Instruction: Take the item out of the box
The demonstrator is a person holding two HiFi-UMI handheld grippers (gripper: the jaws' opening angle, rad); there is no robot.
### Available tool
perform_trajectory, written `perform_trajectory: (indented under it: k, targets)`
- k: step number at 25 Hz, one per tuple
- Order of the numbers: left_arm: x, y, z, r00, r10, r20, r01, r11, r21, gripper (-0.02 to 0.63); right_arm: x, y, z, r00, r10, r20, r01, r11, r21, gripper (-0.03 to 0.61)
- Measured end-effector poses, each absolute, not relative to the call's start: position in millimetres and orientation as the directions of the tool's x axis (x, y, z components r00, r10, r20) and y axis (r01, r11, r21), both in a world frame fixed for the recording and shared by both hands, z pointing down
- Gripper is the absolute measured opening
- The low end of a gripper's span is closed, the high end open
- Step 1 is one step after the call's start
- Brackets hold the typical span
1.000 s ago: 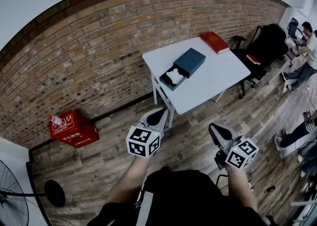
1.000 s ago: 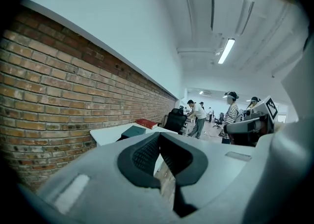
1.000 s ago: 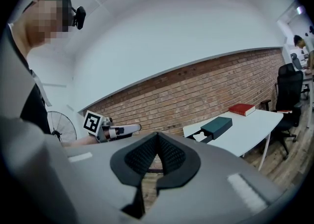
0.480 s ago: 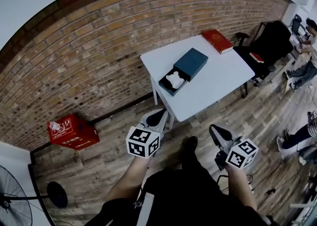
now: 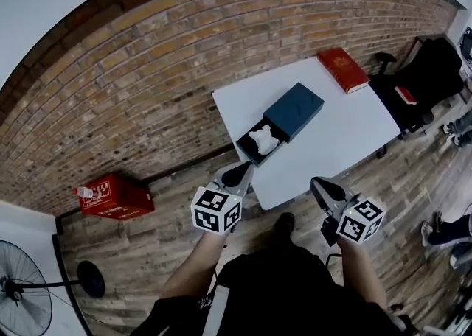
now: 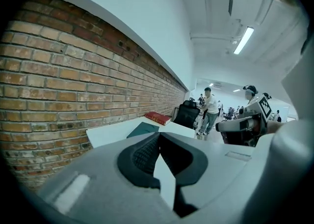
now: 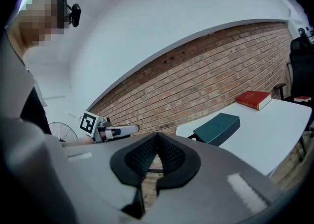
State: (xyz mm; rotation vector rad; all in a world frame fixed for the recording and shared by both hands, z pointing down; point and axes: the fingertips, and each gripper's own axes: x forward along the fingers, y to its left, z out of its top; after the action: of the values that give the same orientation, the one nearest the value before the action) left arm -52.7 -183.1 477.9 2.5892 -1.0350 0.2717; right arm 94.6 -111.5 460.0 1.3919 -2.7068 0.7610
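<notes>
A dark teal box (image 5: pixel 295 110) lies on the white table (image 5: pixel 346 132), its black tray (image 5: pixel 251 152) slid out toward me. In the tray sits a white crumpled item (image 5: pixel 264 139). My left gripper (image 5: pixel 242 172) hangs shut and empty just short of the table's near corner, below the tray. My right gripper (image 5: pixel 321 186) is shut and empty too, beside the table's near edge. The left gripper view looks past its closed jaws to the box (image 6: pixel 143 129), and the right gripper view shows the box (image 7: pixel 218 127) ahead on the right.
A red book (image 5: pixel 344 69) lies at the table's far end, and a black chair (image 5: pixel 431 77) stands to its right. On the wooden floor by the brick wall are a red box (image 5: pixel 114 196) and a fan (image 5: pixel 22 305). People stand far off (image 6: pixel 208 110).
Both grippers have moved forward toward the table, which now lies closer and larger in the head view. The jaws stayed shut.
</notes>
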Motion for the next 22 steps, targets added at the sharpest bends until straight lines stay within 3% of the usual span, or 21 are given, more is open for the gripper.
perform_trajectory:
  k: [10,22]
  targets:
    - [-7.6,-255.1,483.3,0.657,-0.666,0.354,-0.753,-0.610,0.249,0.006,133.1,-197.8,470.1,-0.711,-0.667,0.222,-0.681,0.575,-0.454,0.000]
    - [-31.4,-294.3,497.4,0.653,-0.670,0.353,-0.756,-0.601,0.258,0.006,114.0,-233.1,485.2,-0.682,-0.679,0.271,-0.702,0.504,-0.503,0.000]
